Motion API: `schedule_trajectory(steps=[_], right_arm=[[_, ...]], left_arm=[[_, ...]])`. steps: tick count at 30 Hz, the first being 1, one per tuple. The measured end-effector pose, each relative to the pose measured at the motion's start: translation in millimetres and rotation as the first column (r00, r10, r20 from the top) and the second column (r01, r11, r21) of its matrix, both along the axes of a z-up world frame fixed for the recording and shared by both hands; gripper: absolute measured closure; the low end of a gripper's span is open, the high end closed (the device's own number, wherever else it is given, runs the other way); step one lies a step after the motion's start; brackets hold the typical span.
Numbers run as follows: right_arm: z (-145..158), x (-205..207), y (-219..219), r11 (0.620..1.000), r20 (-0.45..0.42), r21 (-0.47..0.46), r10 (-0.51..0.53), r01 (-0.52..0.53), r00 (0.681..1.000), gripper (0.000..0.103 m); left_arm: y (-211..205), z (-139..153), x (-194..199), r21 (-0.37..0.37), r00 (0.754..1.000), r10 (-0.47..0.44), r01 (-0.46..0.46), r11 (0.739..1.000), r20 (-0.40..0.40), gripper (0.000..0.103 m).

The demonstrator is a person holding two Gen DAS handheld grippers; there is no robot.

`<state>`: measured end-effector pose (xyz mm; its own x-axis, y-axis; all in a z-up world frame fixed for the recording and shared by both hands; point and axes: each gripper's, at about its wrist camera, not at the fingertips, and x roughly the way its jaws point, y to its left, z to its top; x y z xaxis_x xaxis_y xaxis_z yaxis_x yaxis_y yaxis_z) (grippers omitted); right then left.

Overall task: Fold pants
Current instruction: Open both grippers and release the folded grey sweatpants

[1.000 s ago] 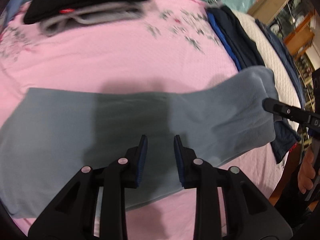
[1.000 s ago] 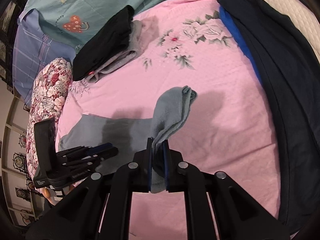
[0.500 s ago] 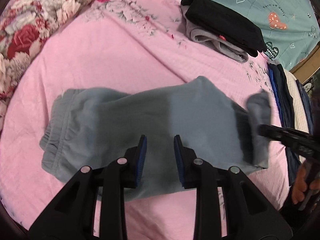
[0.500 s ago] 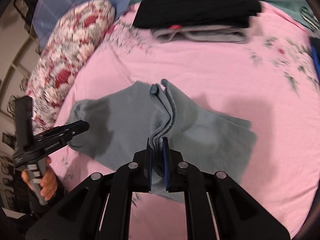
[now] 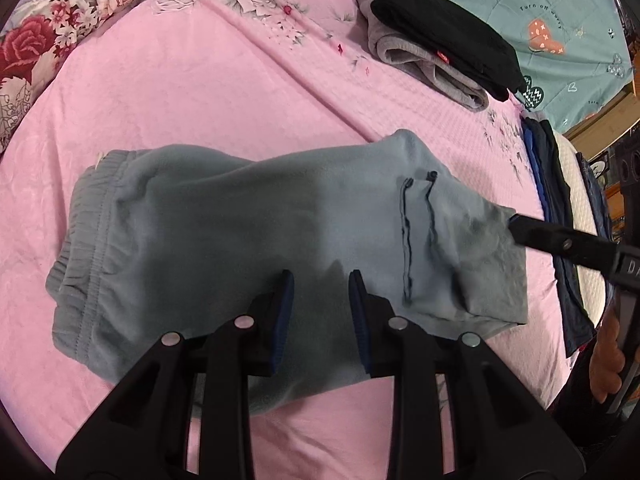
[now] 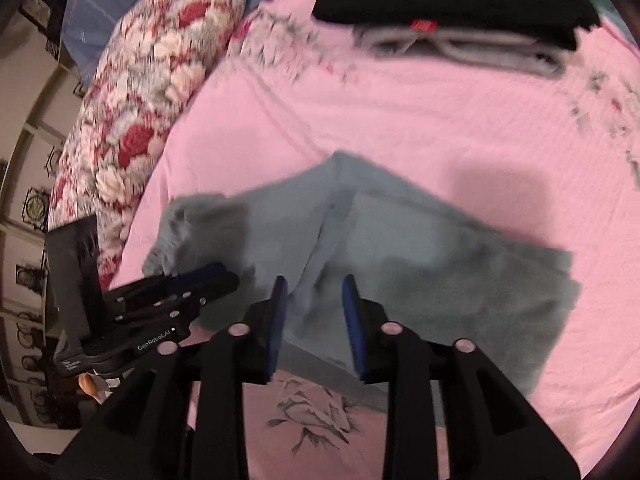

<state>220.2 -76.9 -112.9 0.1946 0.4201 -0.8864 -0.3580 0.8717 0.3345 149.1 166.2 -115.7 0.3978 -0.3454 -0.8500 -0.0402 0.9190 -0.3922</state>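
The grey-blue pants (image 5: 248,240) lie on the pink bedspread, folded over, with the elastic waistband (image 5: 76,248) at the left and the leg cuffs laid on top at the right (image 5: 416,236). My left gripper (image 5: 320,312) is open and empty, just above the pants' near edge. My right gripper (image 6: 314,316) is open and empty over the folded legs (image 6: 440,264). It also shows in the left wrist view as a black finger (image 5: 560,240) at the pants' right edge. The left gripper shows in the right wrist view (image 6: 176,292) at the waistband end.
A stack of folded black and grey clothes (image 5: 440,52) sits at the far side of the bed. Dark blue garments (image 5: 560,216) lie along the right edge. A red floral pillow (image 6: 144,120) is at the left. A teal blanket (image 5: 560,20) lies beyond.
My right gripper carried the leg ends over toward the waistband, laid them on the pants and opened. The left gripper stayed open.
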Motion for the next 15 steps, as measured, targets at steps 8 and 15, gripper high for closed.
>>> schedule_trajectory(steps=[8, 15], right_arm=[[-38.4, -8.7, 3.0, 0.998, -0.042, -0.062, 0.016, -0.019, 0.999, 0.066], [-46.1, -16.7, 9.5, 0.999, -0.089, -0.018, 0.036, -0.037, 0.995, 0.064]], left_arm=[[24.1, 13.0, -12.2, -0.017, 0.999, 0.053, -0.053, 0.998, 0.009, 0.072], [70.8, 59.5, -46.2, 0.013, 0.975, 0.202, -0.204, 0.979, 0.089, 0.037]])
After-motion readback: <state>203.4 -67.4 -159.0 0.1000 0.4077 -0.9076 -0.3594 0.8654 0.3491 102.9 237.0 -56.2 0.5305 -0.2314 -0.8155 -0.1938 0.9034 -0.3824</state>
